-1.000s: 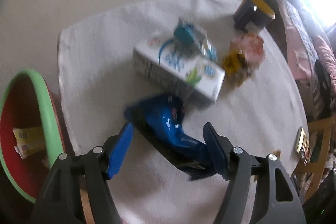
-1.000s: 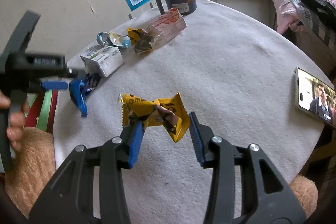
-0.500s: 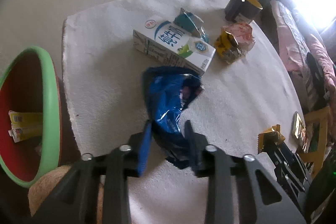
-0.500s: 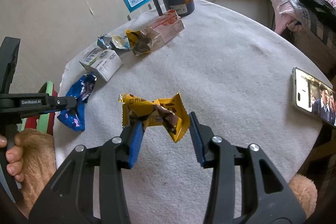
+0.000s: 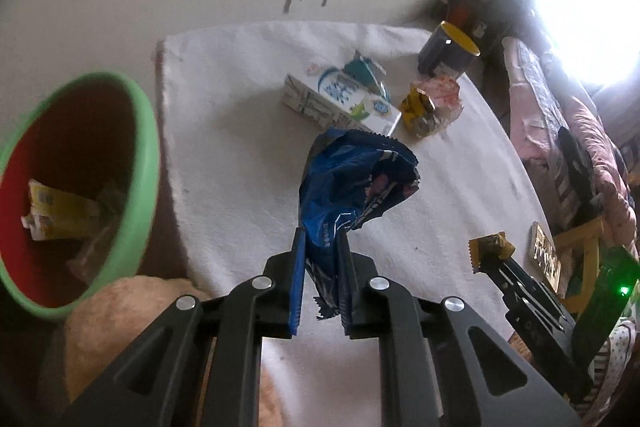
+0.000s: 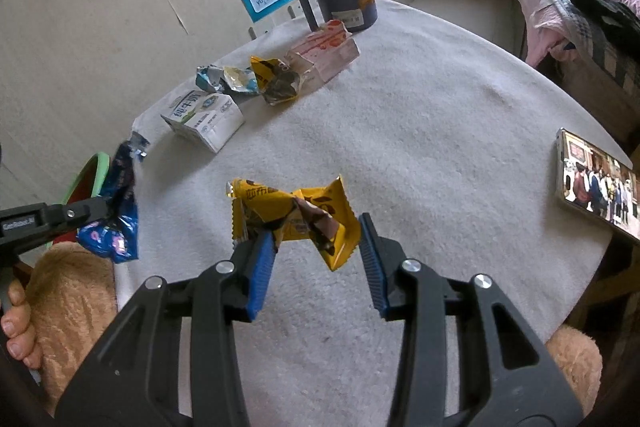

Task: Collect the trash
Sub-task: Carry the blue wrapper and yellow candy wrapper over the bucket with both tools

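Note:
My left gripper (image 5: 321,277) is shut on a crumpled blue wrapper (image 5: 348,183) and holds it above the white table's left edge, beside the red bin with a green rim (image 5: 146,155). The blue wrapper (image 6: 120,223) and the bin (image 6: 94,167) also show in the right wrist view. My right gripper (image 6: 316,263) holds a yellow wrapper (image 6: 292,215) between its partly closed fingers, above the table's near side. A milk carton (image 5: 340,103), a teal wrapper (image 6: 224,79), a yellow-black wrapper (image 6: 276,83) and a pink wrapper (image 6: 328,55) lie at the back.
A dark mug with a yellow rim (image 6: 348,3) stands at the table's far edge. A phone (image 6: 596,183) lies at the right edge. The bin holds a yellow wrapper (image 5: 60,211). A bed stands on the right.
My left gripper closed on the blue wrapper, lifted it off the table and carried it left toward the bin. My right gripper has kept still with the yellow wrapper.

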Motion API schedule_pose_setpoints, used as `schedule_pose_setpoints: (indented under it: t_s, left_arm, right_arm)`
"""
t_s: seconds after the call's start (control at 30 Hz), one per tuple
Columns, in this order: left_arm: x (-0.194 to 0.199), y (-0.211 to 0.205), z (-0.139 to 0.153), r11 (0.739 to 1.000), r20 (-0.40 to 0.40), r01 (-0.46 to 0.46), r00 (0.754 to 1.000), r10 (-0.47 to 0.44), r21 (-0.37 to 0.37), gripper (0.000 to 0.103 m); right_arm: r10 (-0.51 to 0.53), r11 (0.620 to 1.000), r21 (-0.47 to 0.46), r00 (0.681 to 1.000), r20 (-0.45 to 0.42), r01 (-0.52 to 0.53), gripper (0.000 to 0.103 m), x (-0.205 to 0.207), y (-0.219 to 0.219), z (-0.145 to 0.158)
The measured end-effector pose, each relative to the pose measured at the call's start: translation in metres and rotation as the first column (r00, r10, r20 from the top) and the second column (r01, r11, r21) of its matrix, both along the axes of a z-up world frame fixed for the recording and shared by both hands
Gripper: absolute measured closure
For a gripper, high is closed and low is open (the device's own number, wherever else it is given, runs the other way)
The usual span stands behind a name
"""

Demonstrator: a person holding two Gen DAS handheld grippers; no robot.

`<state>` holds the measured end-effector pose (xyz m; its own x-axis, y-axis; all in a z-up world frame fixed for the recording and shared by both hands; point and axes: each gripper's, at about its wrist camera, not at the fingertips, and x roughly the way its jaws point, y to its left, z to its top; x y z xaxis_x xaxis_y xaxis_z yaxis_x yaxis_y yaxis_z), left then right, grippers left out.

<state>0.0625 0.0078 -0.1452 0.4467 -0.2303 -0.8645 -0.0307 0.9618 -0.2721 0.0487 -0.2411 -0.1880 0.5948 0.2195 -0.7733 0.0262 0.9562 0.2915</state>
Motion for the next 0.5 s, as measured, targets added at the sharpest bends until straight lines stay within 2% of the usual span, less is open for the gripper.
schedule_pose_setpoints:
  t_s: [0.2,0.5]
  left_arm:
    - [-0.009,0.012,0.024,1.000,0.084,0.001,0.997,0.000,-0.005,0.091]
    - [-0.026,0.051,0.045,0.999,0.170,-0.037,0.985,0.038,-0.008,0.091]
  right_arm:
    - [0.014,1.000,-0.027,1.000,-0.017,-0.014,0.063,-0.001,0.010,0.004]
    - [0.052,0.999,0.000,0.998,0.030,-0.052,0.063,-0.003,0.032,0.049]
